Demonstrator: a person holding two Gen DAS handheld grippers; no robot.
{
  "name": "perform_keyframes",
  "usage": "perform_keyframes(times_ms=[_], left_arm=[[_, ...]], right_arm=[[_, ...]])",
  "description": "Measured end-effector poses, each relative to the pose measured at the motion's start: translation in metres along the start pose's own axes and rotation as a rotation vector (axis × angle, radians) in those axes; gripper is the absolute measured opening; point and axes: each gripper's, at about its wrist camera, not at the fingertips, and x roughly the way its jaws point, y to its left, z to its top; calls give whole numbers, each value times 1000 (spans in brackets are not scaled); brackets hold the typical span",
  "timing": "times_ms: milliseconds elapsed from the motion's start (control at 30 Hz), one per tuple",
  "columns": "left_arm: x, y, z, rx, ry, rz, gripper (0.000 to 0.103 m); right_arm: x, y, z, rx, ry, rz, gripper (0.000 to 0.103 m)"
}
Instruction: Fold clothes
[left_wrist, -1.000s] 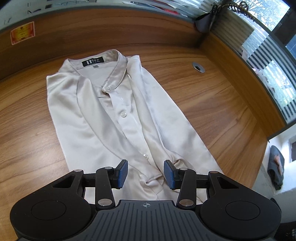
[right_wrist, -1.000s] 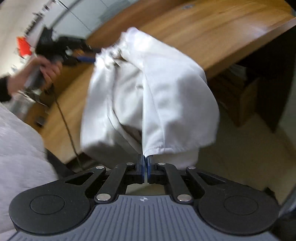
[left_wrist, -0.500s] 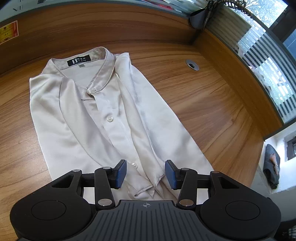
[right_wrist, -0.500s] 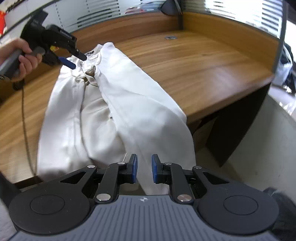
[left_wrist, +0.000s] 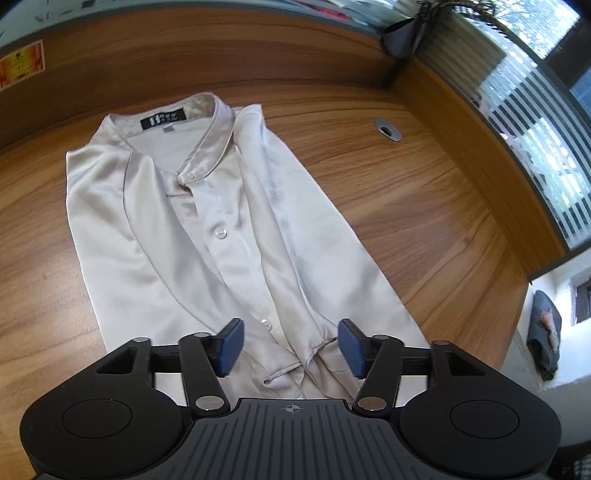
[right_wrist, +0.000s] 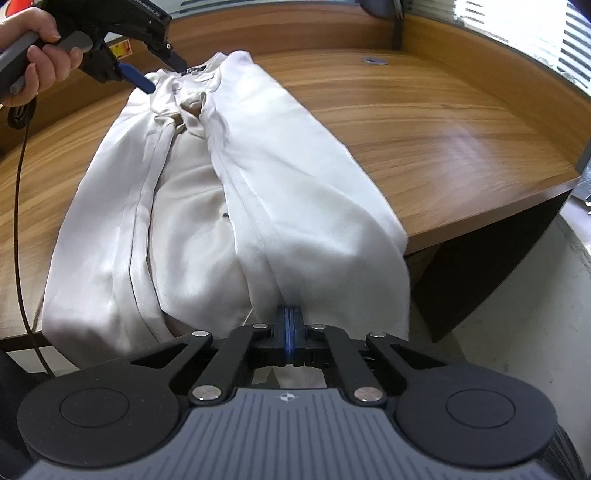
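While hem hangs off near counter edge: blouse (right_wrist: 258, 177) is laid face up on counter (right_wrist: 443, 122), collar toward far edge.
Right gripper (right_wrist: 290, 332): jaws just clenched on hem, probably to lift it for folding.
Left gripper (left_wrist: 291, 345): jaws just widened, released above cuff (left_wrist: 295, 354), nothing gripped.

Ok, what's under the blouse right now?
The wooden desk lies under the blouse; its hem overhangs the front edge. Anything beneath the fabric is covered.
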Motion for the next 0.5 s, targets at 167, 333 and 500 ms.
perform_keyframes(times_ms=[167, 333, 500], left_arm=[[17, -8, 0, -77, 37, -5, 64], [36, -23, -1, -100, 64, 13, 62], [48, -34, -3, -64, 90, 34, 25]], right_arm=[[-15, 2, 4, 22, -31, 7, 0], [-22, 7, 4, 23, -22, -9, 1], [-11, 11, -2, 12, 23, -70, 29]])
